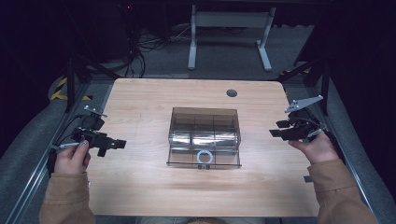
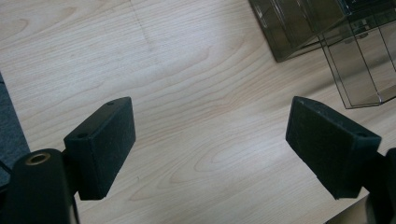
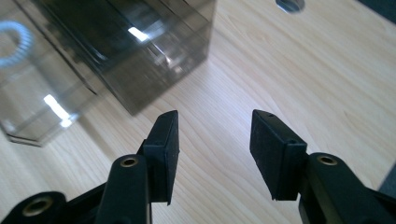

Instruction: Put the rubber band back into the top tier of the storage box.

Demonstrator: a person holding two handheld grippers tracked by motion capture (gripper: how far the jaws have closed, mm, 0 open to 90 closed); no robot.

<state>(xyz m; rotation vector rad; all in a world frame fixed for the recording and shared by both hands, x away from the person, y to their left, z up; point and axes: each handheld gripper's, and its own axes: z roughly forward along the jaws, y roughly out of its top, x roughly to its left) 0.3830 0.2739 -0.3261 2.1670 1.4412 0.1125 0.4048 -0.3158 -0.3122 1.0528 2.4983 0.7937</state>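
The clear plastic box [image 1: 204, 129] stands mid-table [image 1: 140, 196] with its drawer pulled out toward the person; a white ring [image 1: 204, 157] lies in the drawer. Left of the box, well apart, the left gripper [image 1: 122, 143] has its jaws spread over bare wood; right of the box, the right gripper [image 1: 272, 132] points at it, jaws spread and empty.

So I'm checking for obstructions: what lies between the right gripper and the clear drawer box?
Nothing but bare tabletop. In the high view the right gripper sits apart from the clear drawer box, and the right gripper view shows plain wood there.
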